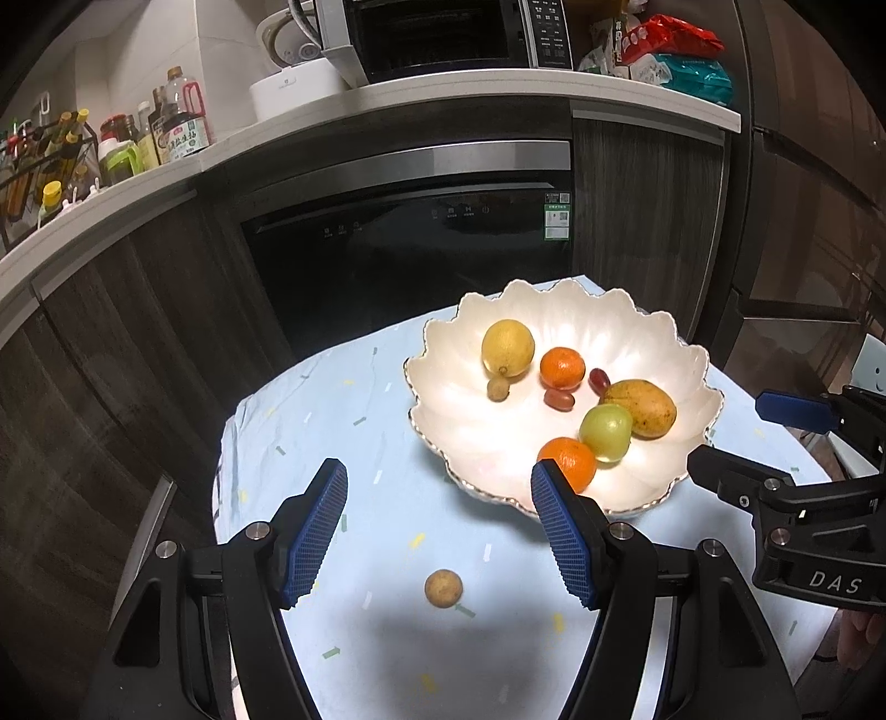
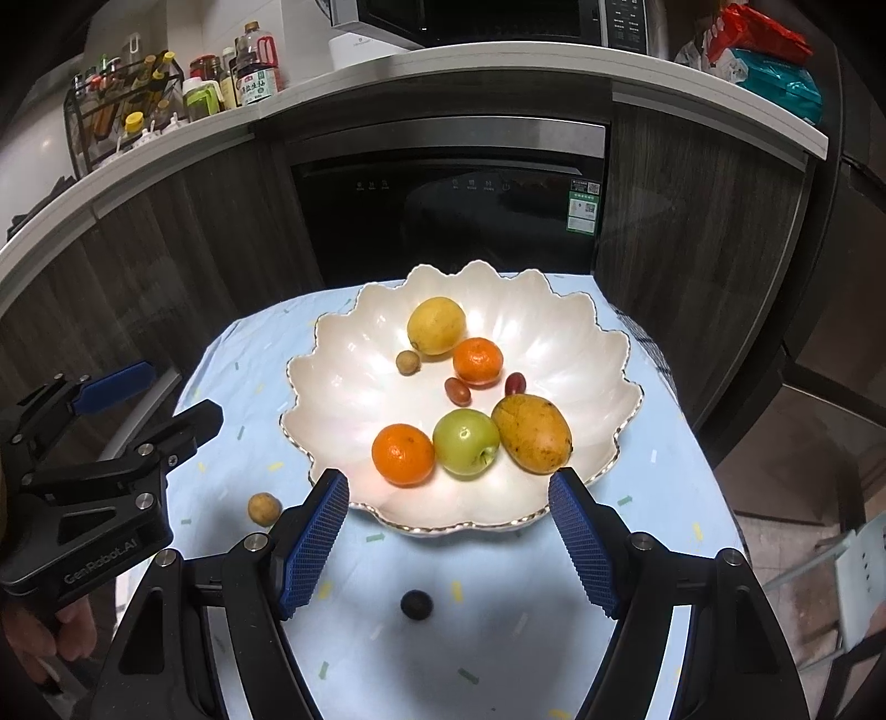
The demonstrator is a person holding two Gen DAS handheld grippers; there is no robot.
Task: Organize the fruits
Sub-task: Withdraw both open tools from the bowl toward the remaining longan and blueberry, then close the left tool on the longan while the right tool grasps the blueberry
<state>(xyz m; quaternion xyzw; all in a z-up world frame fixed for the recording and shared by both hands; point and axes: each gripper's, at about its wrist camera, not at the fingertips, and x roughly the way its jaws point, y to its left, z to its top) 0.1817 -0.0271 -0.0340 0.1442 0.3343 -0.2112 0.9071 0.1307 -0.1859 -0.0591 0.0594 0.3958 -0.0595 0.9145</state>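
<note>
Light falls from above onto the white bowl (image 1: 559,443), whose glazed inside glares nearly blown out; the pale blue tablecloth (image 1: 376,498) carries a soft dark shadow along its near edge; the cabinets behind stay dim; fisheye bending curves the countertop (image 2: 498,61), and the corners vignette black.

A light blue tablecloth (image 1: 343,443) scattered with small coloured dashes is spread over the table. Beyond it, a black built-in dishwasher (image 1: 410,249) is set between dark wood-grain cabinet doors (image 2: 692,221). A pale countertop (image 1: 387,102) is carried above them. At far left on it, a wire rack of bottles (image 2: 111,111) is seen, with a large soy sauce bottle (image 1: 183,127) beside it. A white rice cooker (image 1: 293,72) and a microwave oven (image 1: 443,33) are placed further along, and snack packets (image 1: 675,55) are piled at far right.
</note>
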